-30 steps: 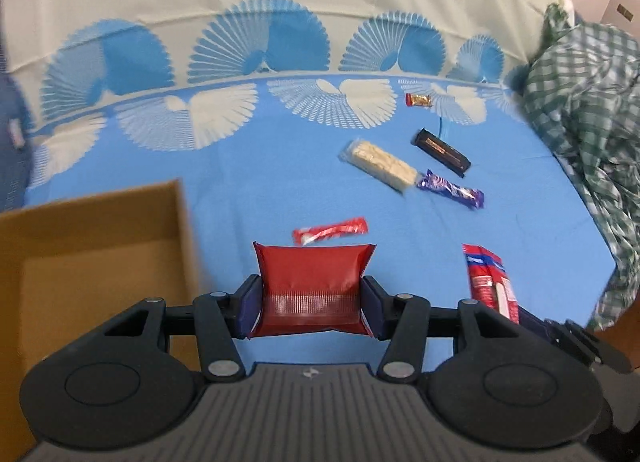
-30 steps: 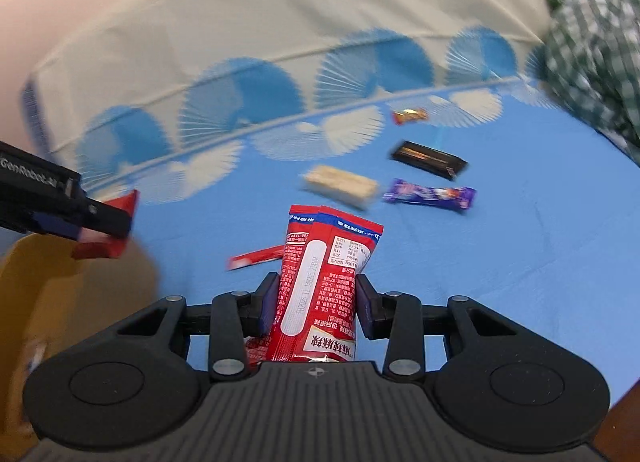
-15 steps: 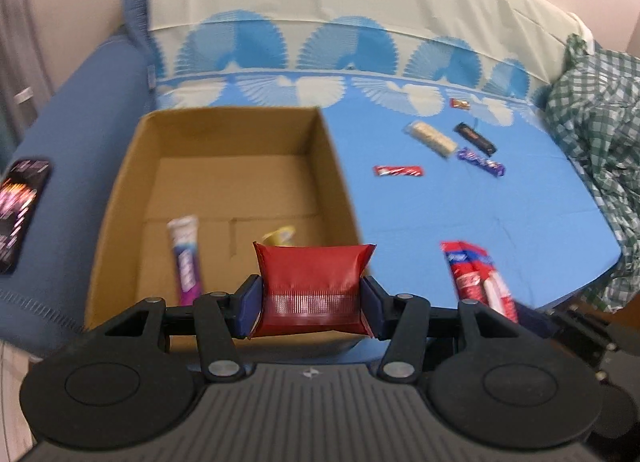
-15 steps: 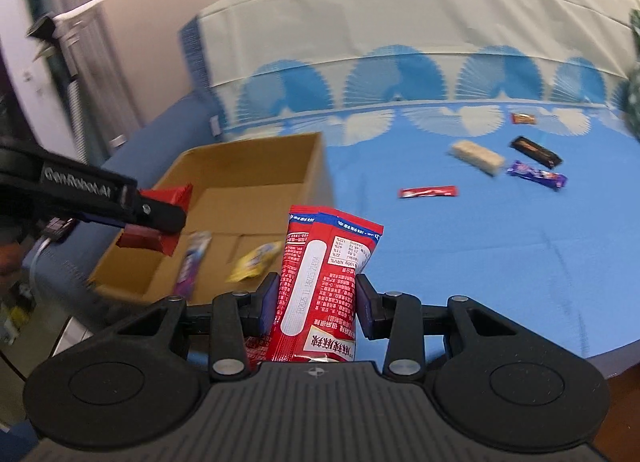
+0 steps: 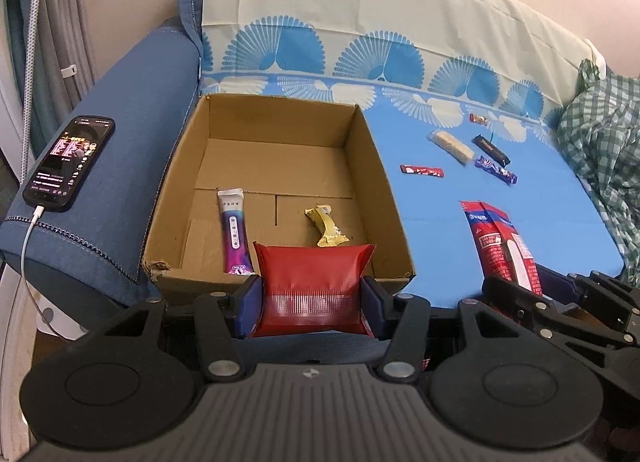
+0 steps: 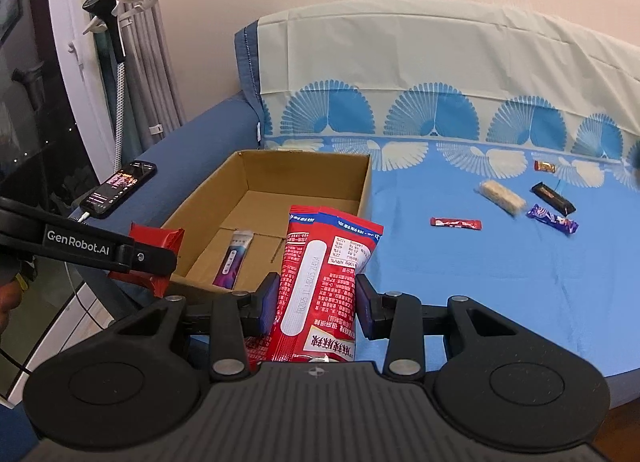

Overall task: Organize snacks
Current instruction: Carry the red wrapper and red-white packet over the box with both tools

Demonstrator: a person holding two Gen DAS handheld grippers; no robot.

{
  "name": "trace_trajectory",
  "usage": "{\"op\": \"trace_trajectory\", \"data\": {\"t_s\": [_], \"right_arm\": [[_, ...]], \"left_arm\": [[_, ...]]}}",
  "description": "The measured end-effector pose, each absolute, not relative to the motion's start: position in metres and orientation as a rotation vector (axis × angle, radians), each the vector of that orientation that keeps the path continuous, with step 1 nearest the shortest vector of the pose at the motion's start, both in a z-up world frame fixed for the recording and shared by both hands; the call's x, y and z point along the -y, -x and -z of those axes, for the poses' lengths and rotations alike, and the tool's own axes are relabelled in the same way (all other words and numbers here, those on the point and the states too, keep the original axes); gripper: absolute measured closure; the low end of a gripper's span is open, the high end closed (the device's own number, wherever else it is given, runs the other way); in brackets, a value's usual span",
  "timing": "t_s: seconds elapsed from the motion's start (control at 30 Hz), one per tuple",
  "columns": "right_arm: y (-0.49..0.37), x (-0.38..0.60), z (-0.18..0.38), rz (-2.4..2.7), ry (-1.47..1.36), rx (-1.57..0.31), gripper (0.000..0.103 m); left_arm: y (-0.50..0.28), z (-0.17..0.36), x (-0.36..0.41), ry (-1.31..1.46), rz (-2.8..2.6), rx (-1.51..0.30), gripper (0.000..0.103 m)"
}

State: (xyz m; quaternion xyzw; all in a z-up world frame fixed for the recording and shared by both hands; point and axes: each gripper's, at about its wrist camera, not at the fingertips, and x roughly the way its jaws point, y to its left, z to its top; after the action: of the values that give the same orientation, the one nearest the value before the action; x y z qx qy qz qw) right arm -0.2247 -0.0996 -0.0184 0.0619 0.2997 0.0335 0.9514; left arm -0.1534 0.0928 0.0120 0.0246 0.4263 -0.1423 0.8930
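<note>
Right now your biggest landmark is the cardboard box (image 5: 276, 186), open-topped, sitting on the blue sofa cover (image 5: 460, 230) against the sofa armrest (image 5: 116, 166). Inside the box lie two things: a purple stick sachet (image 5: 233, 231), long axis running from the near wall toward the far wall, white end away from you; and beside it, toward the loose snacks, a gold wrapped bar (image 5: 325, 225), long axis also roughly near-to-far but slightly slanted.

Your right tongs (image 6: 316, 302) are clamped on a tall red snack pouch (image 6: 326, 262), which stands upright with its long axis pointing up, just off the box's near corner on the open-cover side. Your left tongs (image 5: 311, 304) grip a red pillow packet (image 5: 312, 288) by its two short sides, long axis crosswise, hanging at the box's near wall.

Beyond the box, well apart from it on the cover, lie the loose snacks: a pale rice bar (image 5: 451, 146), a purple bar (image 5: 496, 170), a black bar (image 5: 491, 149) and a thin red stick (image 5: 422, 170) nearest the box, lying crosswise; a small red-gold candy (image 5: 479, 118) sits farthest back.

On the armrest, on the other side of the box, a phone (image 5: 69, 158) lies lit, with a white cable plugged in.
</note>
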Motion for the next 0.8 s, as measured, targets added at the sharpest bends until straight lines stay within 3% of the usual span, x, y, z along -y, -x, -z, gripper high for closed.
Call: {"op": "trace_trajectory", "data": {"t_s": [0.8], "right_arm": [[0.2276, 0.0923, 0.0157, -0.075, -0.086, -0.615, 0.062]], "left_arm": [[0.1580, -0.0157, -0.0972, -0.033, 0.297, -0.860, 0.045]]}}
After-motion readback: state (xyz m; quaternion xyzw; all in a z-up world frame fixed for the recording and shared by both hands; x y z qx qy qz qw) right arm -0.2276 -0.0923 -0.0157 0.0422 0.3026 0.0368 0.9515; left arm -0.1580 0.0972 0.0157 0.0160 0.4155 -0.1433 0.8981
